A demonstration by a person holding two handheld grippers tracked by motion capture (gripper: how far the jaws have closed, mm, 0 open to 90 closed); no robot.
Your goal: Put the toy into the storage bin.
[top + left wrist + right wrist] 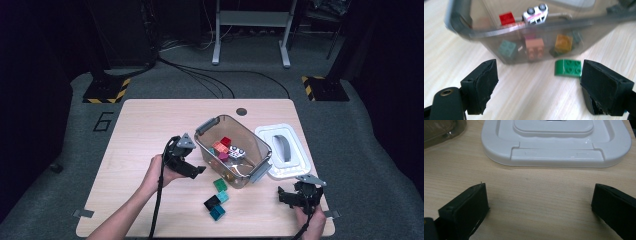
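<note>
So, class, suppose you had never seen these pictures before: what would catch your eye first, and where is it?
First the clear plastic bin at the table's middle, holding bright toy bricks and a small white toy car. Next the white lid lying flat to its right, and the loose bricks in front of the bin, among them a green brick. The left gripper points at the bin with open, empty jaws; the right gripper is open too, facing the lid.
</note>
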